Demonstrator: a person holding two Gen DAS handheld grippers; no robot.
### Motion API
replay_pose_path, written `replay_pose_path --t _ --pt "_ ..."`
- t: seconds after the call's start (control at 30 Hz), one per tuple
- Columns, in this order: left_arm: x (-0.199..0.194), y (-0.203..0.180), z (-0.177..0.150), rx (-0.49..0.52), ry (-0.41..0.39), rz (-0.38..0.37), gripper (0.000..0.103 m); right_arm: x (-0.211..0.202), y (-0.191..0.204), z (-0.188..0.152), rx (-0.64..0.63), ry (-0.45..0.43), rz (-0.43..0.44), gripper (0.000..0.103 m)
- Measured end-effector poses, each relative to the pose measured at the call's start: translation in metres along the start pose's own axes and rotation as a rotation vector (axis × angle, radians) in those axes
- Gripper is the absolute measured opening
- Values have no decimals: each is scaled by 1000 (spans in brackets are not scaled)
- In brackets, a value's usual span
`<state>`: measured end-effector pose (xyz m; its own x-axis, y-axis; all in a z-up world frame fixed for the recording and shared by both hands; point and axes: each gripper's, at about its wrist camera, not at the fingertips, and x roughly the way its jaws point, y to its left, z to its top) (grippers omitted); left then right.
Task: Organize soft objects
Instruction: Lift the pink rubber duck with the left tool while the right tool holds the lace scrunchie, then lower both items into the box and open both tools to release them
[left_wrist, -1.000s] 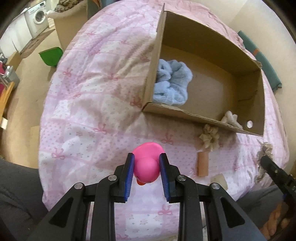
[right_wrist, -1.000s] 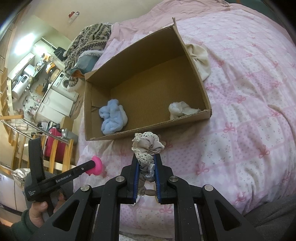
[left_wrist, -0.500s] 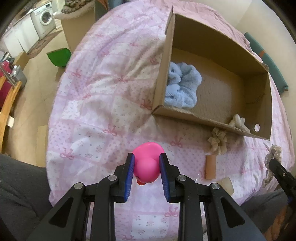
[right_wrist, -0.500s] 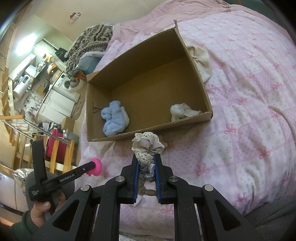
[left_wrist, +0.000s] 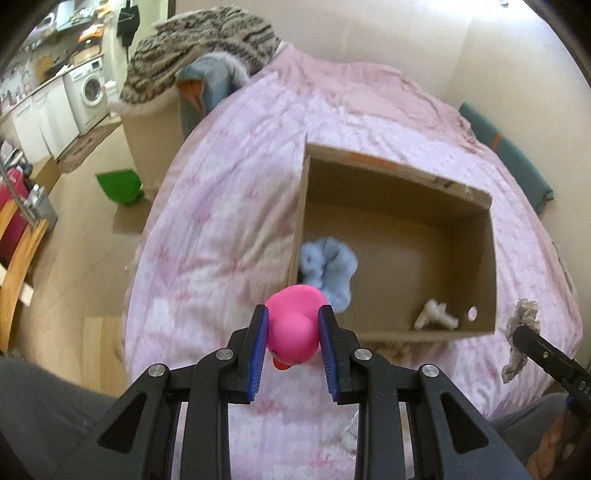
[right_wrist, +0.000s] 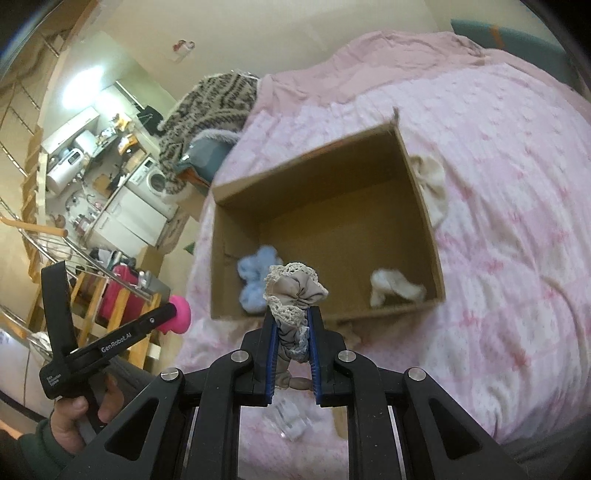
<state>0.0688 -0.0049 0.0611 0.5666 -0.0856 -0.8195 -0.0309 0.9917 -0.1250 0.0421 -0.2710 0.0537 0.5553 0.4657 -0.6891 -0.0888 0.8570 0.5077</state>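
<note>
Left tongs (left_wrist: 292, 334) gripping a pink rubber duck (left_wrist: 293, 325), right tongs (right_wrist: 291, 341) a grey lace-trimmed scrunchie (right_wrist: 293, 291): release only once above the open brown cardboard box (left_wrist: 491, 258) ahead.

Right gripper (right_wrist: 291, 325) clamped on beige lace-trimmed scrunchie (right_wrist: 293, 291), above pink quilt (right_wrist: 517, 229). Open cardboard box (right_wrist: 424, 206) beyond held blue fluffy item (right_wrist: 255, 280), white cloth (right_wrist: 395, 290). Cream cloth (right_wrist: 432, 181) touched box's outer wall. Left gripper (right_wrist: 173, 314) gripped pink toy (right_wrist: 181, 314).

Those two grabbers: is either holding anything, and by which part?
Left gripper clamps a pink rubber duck by its sides. Right gripper pinches a lace-trimmed scrunchie at its lower bunched part.
</note>
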Motion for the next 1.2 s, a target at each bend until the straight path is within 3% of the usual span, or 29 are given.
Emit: replay_pose_path --t 0.47,0.73,0.97,1.2 --pt "16 -30 51 94 -88 -10 25 21 2 65 -58 -62 -29 16" --pt "48 -40 51 122 -93 -26 25 48 -19 62 -34 -46 -64 16" --pt "73 -46 39 176 -95 9 25 64 -33 57 -4 -19 -66 16" --pt "82 -46 35 178 -64 -41 25 76 -30 49 -43 12 -102 16"
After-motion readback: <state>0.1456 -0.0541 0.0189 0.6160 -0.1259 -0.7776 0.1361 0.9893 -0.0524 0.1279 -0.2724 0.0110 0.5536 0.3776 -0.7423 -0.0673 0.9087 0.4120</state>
